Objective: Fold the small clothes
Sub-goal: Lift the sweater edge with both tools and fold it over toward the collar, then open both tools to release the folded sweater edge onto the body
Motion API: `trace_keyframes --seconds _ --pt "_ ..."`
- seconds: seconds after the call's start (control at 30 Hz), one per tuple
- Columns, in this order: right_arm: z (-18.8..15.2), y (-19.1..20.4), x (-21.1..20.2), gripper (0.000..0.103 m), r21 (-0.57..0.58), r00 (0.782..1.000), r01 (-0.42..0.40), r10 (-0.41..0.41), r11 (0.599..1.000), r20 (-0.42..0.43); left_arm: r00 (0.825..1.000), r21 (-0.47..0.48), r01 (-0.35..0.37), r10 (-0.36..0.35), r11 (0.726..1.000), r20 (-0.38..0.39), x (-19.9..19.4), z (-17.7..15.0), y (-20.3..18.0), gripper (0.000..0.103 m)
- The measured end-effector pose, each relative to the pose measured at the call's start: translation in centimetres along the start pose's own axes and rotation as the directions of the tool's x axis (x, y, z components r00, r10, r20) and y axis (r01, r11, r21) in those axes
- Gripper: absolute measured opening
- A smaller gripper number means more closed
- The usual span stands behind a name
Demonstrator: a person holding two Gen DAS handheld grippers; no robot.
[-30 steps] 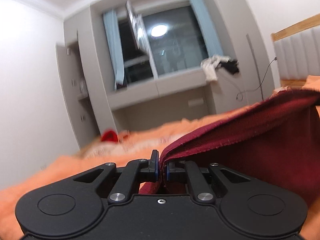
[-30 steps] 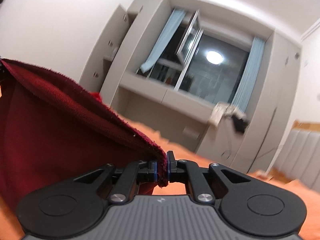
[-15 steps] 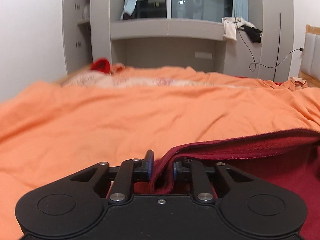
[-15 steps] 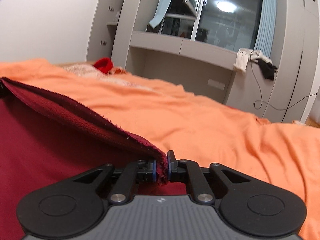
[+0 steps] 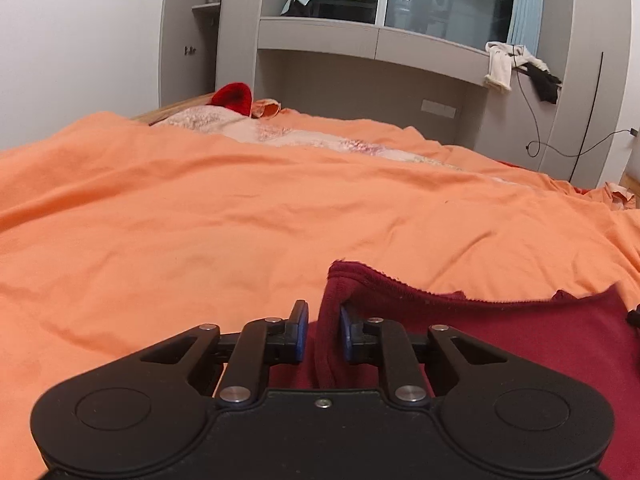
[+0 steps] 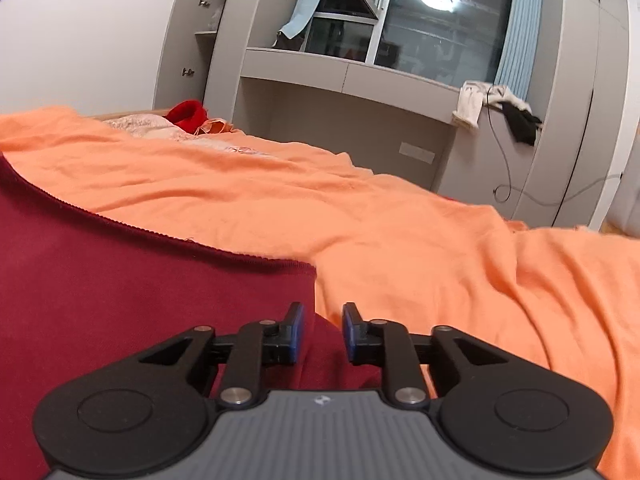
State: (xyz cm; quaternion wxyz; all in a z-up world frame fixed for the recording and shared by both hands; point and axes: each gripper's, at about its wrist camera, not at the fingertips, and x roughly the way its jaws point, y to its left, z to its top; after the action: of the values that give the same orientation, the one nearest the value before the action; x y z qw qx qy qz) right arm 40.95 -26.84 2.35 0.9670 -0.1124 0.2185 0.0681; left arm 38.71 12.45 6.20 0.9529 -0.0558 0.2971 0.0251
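Snagging risk: cloth ridge stands between parted left gripper; right gripper parted, empty.

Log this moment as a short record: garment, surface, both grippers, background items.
garment: dark red garment, lying on the bed, one corner bunched upright
surface: orange bedsheet
left hand-held gripper: open, bunched corner stands between its fingers
right hand-held gripper: open, holds nothing, over garment's right corner
background: red hat at the far side of the bed; pale clothes on the window ledge
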Motion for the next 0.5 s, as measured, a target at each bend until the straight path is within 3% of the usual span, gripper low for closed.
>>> trace_keyframes --seconds 0.07,0.2,0.3,0.37,0.5 --pt "-0.1 -0.5 -0.2 0.054 0.024 1.0 -0.001 0.001 1.0 -0.001 1.0 0.023 -0.024 0.024 0.999 -0.003 0.1 -0.3 -0.2 0.017" --pt "-0.2 -1.5 -0.9 0.069 0.063 1.0 -0.003 0.003 0.998 0.006 1.0 0.004 -0.008 0.008 1.0 -0.001 -0.4 -0.3 -0.1 0.018" --pt "-0.5 -2.1 -1.7 0.084 0.083 1.0 -0.018 0.017 0.996 0.021 0.999 -0.045 0.032 -0.032 0.998 -0.004 -0.7 -0.2 0.8 0.038" --pt "-0.7 -2.3 -2.3 0.095 0.078 0.999 -0.024 0.021 0.997 0.036 0.998 -0.063 0.068 -0.069 0.996 -0.011 -0.9 -0.4 1.3 0.066" --pt "-1.3 -2.6 -3.9 0.103 0.064 0.997 -0.015 0.01 0.998 0.07 0.994 -0.066 0.101 -0.103 0.993 -0.021 -0.8 -0.8 1.4 0.071"
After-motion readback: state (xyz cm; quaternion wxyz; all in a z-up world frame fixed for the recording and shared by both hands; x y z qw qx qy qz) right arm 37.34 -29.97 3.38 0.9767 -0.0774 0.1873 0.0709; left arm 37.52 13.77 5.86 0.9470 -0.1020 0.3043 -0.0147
